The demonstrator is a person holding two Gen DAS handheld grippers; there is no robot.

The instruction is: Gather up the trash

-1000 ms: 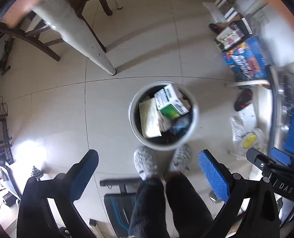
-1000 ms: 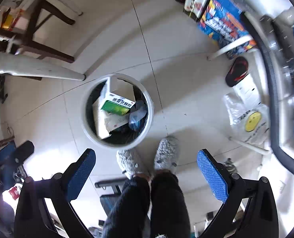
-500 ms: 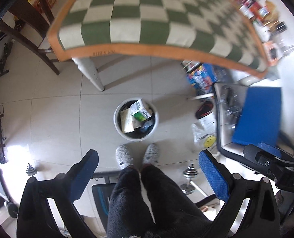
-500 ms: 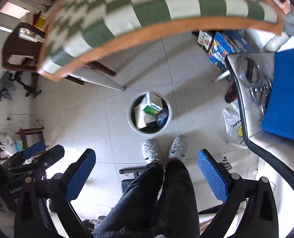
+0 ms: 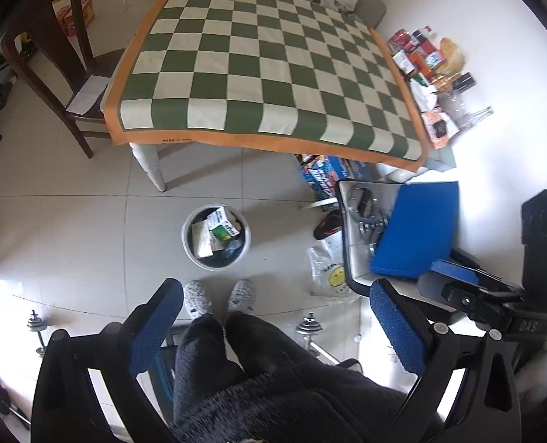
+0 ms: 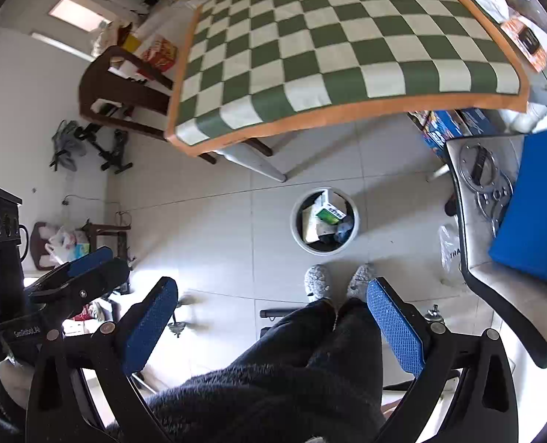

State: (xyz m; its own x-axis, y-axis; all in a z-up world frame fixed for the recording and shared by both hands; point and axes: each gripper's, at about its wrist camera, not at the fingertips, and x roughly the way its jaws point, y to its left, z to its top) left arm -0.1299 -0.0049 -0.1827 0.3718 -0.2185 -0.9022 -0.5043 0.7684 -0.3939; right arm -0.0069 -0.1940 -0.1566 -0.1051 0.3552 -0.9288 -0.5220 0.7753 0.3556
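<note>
A white round trash bin stands on the tiled floor before the person's slippered feet; it holds a green and white box, papers and other scraps. It also shows in the right wrist view. My left gripper is open and empty, held high above the floor and the person's legs. My right gripper is open and empty at a similar height. The right gripper shows at the right edge of the left wrist view, and the left gripper at the left of the right wrist view.
A table with a green and white checkered cloth stands beyond the bin. Boxes and packets lie along its right side. A dark wooden chair is at the left. A seat with a blue pad and metal rings is at the right. Dumbbells lie on the floor.
Both grippers have risen far up from just above the bin. The bin now looks small and the table top has come into view. Both stayed open.
</note>
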